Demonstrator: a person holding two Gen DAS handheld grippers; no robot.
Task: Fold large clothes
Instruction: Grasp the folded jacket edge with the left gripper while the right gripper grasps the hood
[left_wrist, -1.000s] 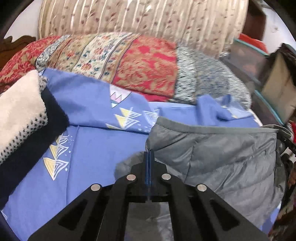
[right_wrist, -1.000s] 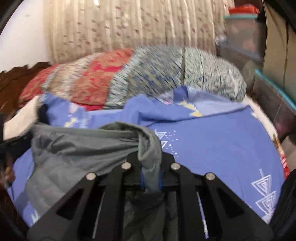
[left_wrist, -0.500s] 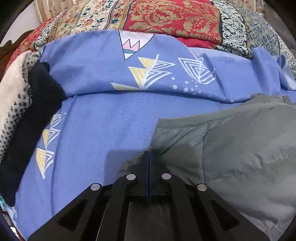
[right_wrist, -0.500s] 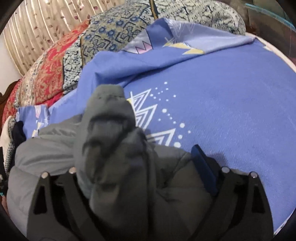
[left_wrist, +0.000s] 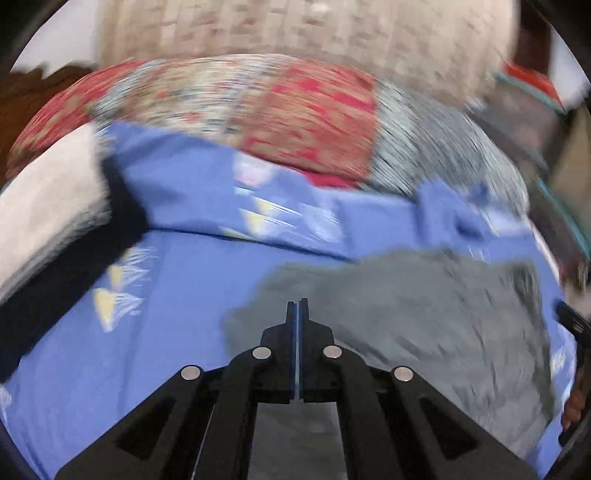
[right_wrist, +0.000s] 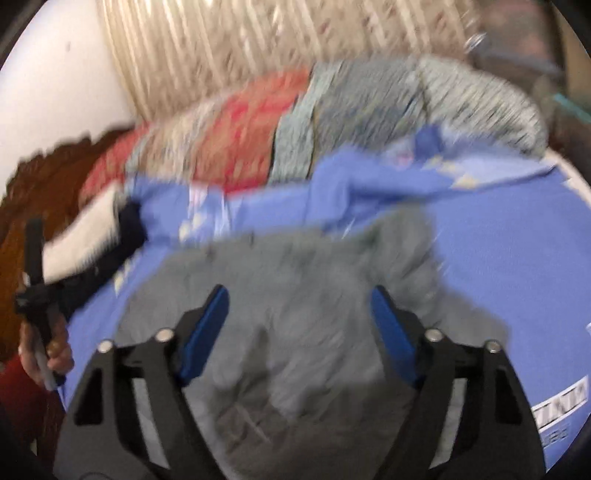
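Observation:
A grey padded jacket (left_wrist: 424, 317) lies on the blue patterned bedsheet (left_wrist: 177, 332). Both views are blurred by motion. My left gripper (left_wrist: 297, 308) is shut, with its tips over the jacket's left edge; I cannot tell whether fabric is between them. In the right wrist view the jacket (right_wrist: 295, 295) spreads under my right gripper (right_wrist: 299, 295), which is wide open and empty above it. The left gripper also shows in the right wrist view (right_wrist: 35, 258), at the far left in a hand.
Patterned red and grey pillows (left_wrist: 295, 107) lie at the head of the bed, before a striped curtain (right_wrist: 240, 44). A white and black fuzzy garment (left_wrist: 48, 221) lies at the left. Storage boxes (left_wrist: 535, 110) stand at the right.
My right gripper has opened and let go of the jacket's bunched fabric, then pulled back. The jacket now lies flatter on the sheet. Both cameras have lifted and are moving fast.

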